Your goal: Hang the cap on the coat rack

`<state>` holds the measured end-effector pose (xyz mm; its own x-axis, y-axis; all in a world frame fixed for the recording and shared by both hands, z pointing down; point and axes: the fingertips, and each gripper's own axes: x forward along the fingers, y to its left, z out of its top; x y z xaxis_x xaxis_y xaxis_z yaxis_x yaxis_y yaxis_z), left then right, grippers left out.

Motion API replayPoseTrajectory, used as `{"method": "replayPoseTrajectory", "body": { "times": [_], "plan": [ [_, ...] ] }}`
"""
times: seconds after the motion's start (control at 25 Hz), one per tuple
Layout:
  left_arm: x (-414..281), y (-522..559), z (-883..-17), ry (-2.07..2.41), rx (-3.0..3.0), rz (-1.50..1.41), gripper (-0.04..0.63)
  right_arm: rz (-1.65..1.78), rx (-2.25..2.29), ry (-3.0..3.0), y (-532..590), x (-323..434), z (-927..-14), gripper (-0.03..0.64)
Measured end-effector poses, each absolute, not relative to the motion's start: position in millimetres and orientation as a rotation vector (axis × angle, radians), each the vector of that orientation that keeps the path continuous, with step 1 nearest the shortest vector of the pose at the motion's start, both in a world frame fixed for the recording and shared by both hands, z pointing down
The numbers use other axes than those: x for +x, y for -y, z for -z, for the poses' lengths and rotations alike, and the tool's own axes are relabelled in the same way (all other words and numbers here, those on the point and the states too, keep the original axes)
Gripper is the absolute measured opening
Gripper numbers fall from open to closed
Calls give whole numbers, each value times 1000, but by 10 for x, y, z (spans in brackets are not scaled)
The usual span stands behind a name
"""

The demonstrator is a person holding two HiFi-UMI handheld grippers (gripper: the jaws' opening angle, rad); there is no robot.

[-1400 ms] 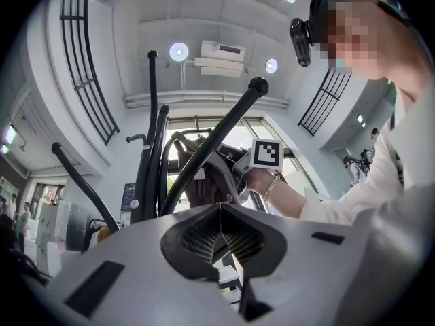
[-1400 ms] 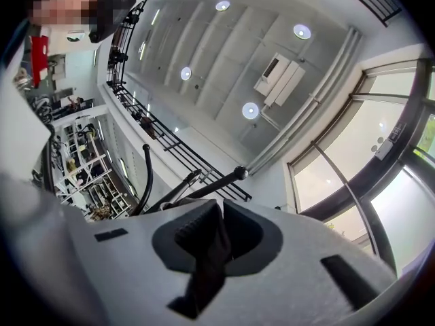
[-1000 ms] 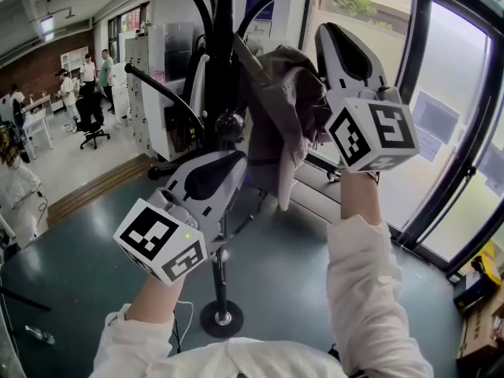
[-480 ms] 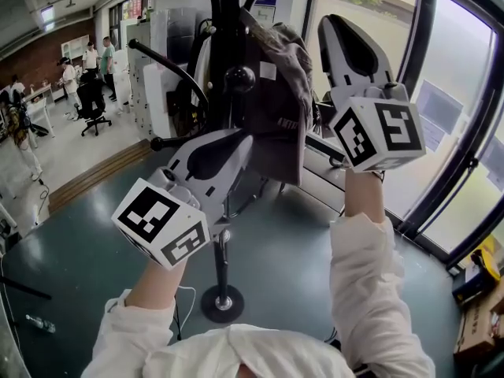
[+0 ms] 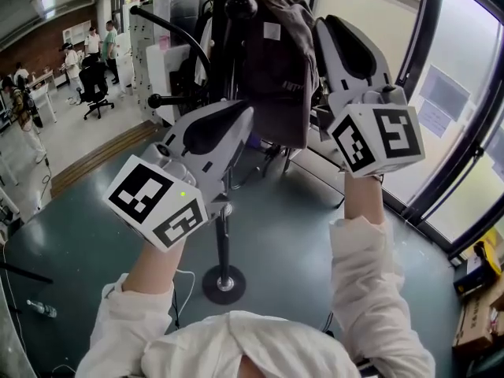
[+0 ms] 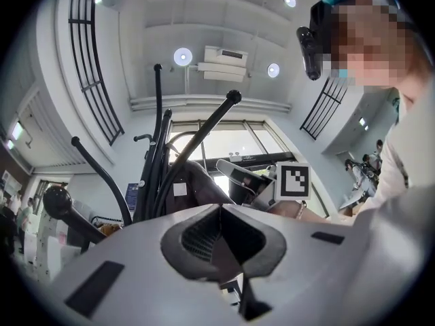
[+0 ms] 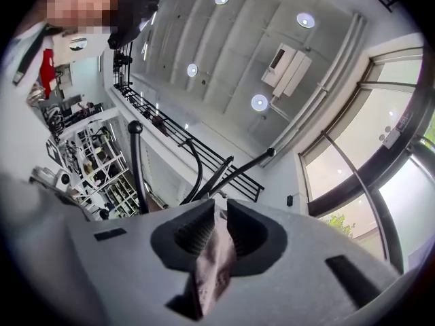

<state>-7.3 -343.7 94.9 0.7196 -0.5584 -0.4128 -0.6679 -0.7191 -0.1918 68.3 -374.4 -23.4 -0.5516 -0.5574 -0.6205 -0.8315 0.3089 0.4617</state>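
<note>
A grey-brown cap [image 5: 279, 69] hangs against the top of the black coat rack [image 5: 223, 235], beside a round knob [image 5: 240, 6] on one of its curved arms. My left gripper [image 5: 246, 116] is shut on the cap's lower left edge. My right gripper [image 5: 324, 34] is shut on its right side. In the left gripper view the cap [image 6: 194, 182] lies just beyond the gripper [image 6: 221, 212], under a rack arm [image 6: 204, 131]. The right gripper view shows a fold of the cap [image 7: 214, 263] pinched in the gripper [image 7: 219, 212], with rack arms [image 7: 241, 168] above.
The rack's round base [image 5: 224, 283] stands on the dark floor with a white cable [image 5: 183, 309] beside it. Glass window walls [image 5: 453, 101] run along the right. Cardboard boxes [image 5: 476, 321] sit at lower right. People and an office chair [image 5: 93, 93] are far off at left.
Both grippers have carried the cap up and left, closer to the rack's pole. It now hangs flatter against the rack beside the knob.
</note>
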Motion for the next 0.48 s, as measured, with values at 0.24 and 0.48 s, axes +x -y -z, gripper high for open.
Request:
{"method": "replayPoseTrajectory", "body": {
  "times": [0.24, 0.48],
  "plan": [
    [-120, 3409, -999, -967, -2602, -490, 17, -1089, -1223, -2270, 3641, 623, 9, 18],
    [-96, 3378, -1151, -991, -2627, -474, 17, -1046, -1220, -2326, 3563, 583, -316, 20]
  ]
}}
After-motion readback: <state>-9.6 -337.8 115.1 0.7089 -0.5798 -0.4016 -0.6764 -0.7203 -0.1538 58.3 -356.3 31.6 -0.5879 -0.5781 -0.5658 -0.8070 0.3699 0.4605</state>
